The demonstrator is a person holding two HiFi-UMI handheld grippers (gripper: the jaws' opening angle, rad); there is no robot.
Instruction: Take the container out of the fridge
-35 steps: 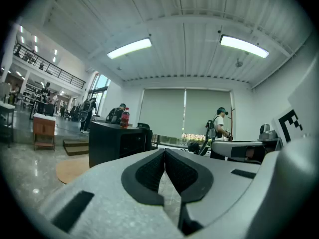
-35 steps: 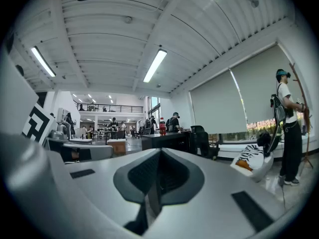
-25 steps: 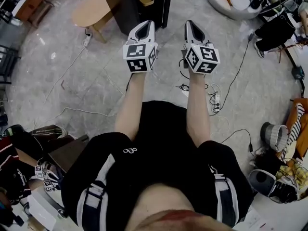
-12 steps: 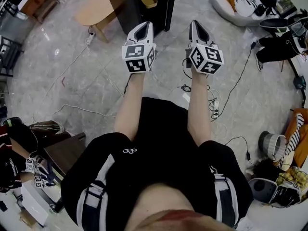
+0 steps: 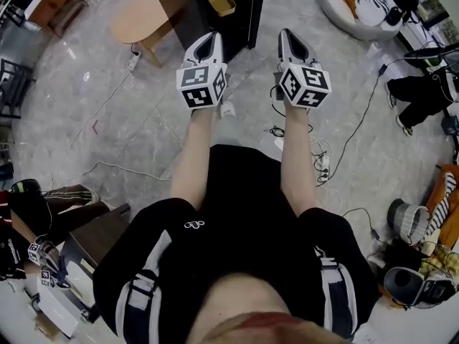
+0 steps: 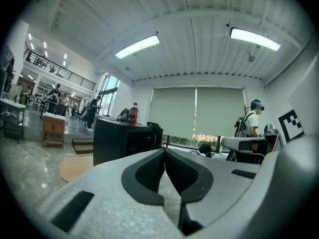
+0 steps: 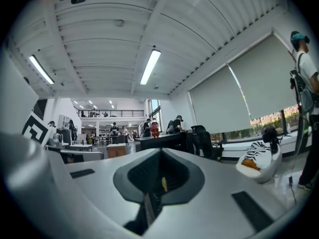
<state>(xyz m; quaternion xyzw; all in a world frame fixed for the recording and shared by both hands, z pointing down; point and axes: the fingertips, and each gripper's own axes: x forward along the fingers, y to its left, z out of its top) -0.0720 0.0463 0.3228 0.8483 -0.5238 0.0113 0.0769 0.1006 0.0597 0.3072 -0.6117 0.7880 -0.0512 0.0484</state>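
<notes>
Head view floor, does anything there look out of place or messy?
Yes. Loose cables trail across the floor, and a power strip lies in the open to the person's right, which looks like a tripping hazard.
</notes>
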